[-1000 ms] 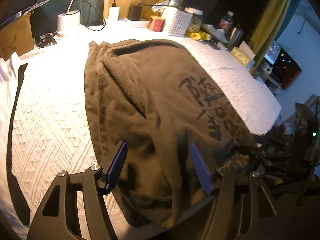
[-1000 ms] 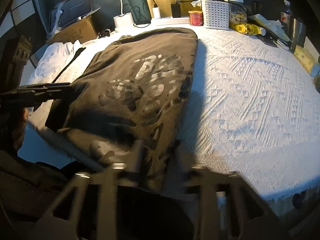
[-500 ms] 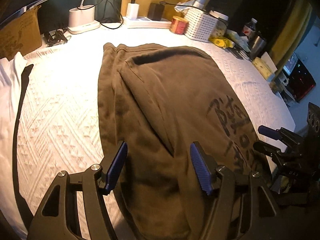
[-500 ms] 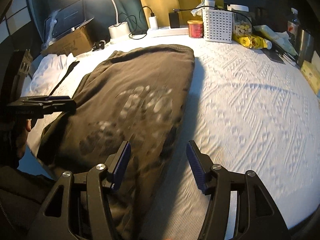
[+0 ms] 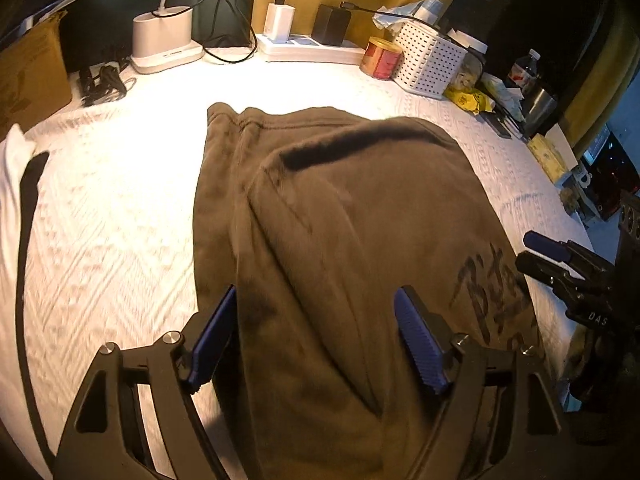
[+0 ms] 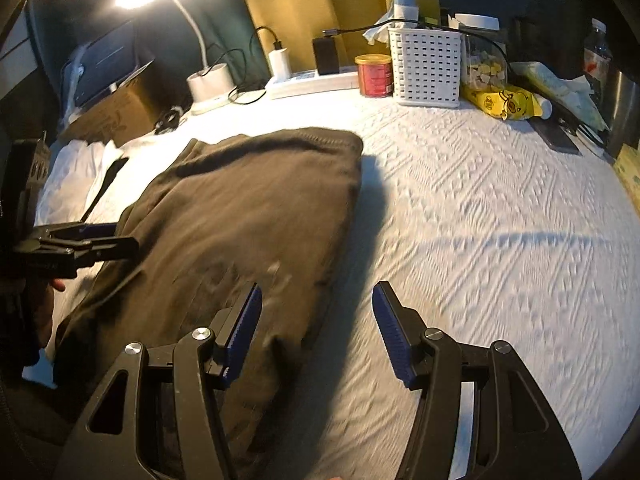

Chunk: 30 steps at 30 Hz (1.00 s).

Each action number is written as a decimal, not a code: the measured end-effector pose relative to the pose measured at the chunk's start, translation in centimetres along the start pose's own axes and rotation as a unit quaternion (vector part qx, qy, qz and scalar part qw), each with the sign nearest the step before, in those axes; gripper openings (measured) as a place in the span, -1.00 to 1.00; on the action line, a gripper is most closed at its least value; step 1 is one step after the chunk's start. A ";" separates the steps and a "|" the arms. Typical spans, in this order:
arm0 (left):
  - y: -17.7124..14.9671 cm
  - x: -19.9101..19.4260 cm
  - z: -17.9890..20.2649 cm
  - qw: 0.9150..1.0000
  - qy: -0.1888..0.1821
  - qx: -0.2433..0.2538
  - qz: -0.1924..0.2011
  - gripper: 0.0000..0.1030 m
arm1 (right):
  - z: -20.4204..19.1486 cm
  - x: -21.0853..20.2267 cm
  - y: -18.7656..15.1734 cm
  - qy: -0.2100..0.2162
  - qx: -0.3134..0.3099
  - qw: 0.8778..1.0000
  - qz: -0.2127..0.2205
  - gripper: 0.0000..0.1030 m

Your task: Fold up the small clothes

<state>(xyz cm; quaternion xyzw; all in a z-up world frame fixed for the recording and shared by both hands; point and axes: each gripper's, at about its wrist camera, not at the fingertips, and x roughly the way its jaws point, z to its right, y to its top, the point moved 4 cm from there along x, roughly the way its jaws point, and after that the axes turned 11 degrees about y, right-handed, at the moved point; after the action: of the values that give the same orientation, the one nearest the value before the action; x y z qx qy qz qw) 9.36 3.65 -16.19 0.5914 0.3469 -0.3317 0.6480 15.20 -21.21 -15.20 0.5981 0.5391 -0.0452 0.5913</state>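
A brown garment [image 5: 352, 220] with a dark print lies folded lengthwise on the white textured bedspread [image 5: 112, 216]. My left gripper [image 5: 316, 340] hovers over its near half. Its jaws are opening, the cloth lies below them, and the blue pads [image 5: 212, 340] do not press it. My right gripper [image 6: 316, 332] is open above the garment's [image 6: 248, 216] right edge, one pad over cloth and one over bedspread. Each gripper shows in the other's view: the right gripper [image 5: 560, 256] at the right, the left gripper [image 6: 88, 240] at the left, held by a hand.
Along the far edge stand a lamp base [image 5: 164, 36], a power strip with chargers [image 5: 304, 46], a red can [image 5: 380, 58], a white basket [image 5: 430, 56] and a yellow packet [image 6: 504, 106]. A cardboard box [image 5: 28, 72] and white cloth with a black strap [image 5: 28, 184] lie left.
Both cameras have travelled forward over the garment toward the far clutter. The print has slid to the lower right of the left wrist view. The left jaws stand wider than before.
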 end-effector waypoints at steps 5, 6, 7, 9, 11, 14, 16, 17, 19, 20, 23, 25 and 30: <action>2.1 1.5 -1.0 1.000 0.009 -0.008 0.009 0.54 | 1.5 1.0 1.8 -0.002 0.004 1.000 0.007 0.18; 2.4 1.8 -1.2 1.000 0.013 -0.008 0.009 0.54 | 1.8 1.2 2.2 -0.002 0.005 1.000 0.009 0.18; 2.7 2.2 -1.5 1.000 0.017 -0.008 0.011 0.53 | 2.1 1.3 2.7 -0.002 0.006 1.000 0.012 0.18; 3.3 2.7 -1.8 1.000 0.014 -0.006 0.017 0.54 | 2.5 1.6 3.5 0.000 0.008 1.000 0.019 0.18; 3.8 3.2 -1.7 0.999 0.021 0.003 0.023 0.55 | 3.0 2.0 4.4 0.006 0.012 1.000 0.026 0.18; 4.0 3.9 -1.0 0.999 0.023 0.021 0.032 0.90 | 3.5 2.8 5.5 0.017 0.017 0.999 0.031 0.18; 3.9 4.4 0.0 0.998 0.033 0.037 0.039 0.99 | 3.6 3.4 5.9 0.026 0.018 0.999 0.032 0.21; 3.8 4.6 0.3 0.997 0.046 0.044 0.042 0.99 | 3.6 3.8 6.0 0.031 0.019 0.999 0.031 0.22; 3.7 4.7 0.7 0.995 0.063 0.053 0.047 0.99 | 3.6 4.6 6.1 0.039 0.021 0.999 0.026 0.25; 3.7 4.8 0.8 0.995 0.062 0.053 0.048 0.99 | 3.5 4.9 6.1 0.042 0.021 0.999 0.023 0.25; 3.8 4.7 0.6 0.996 0.049 0.048 0.052 0.99 | 3.4 6.0 6.0 0.045 0.020 0.999 0.011 0.25; 3.8 4.7 0.5 0.997 0.040 0.047 0.055 0.99 | 3.4 6.9 5.8 0.050 0.021 0.999 0.000 0.25; 3.9 4.5 1.8 0.996 0.019 0.065 0.065 0.60 | 2.7 7.7 6.2 0.046 0.005 0.999 0.000 0.25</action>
<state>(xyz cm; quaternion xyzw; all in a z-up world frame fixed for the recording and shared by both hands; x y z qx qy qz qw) 15.16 2.04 -17.81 0.6600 0.2976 -0.2989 0.6217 24.32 -17.00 -17.25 0.6021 0.5655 -0.0204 0.5632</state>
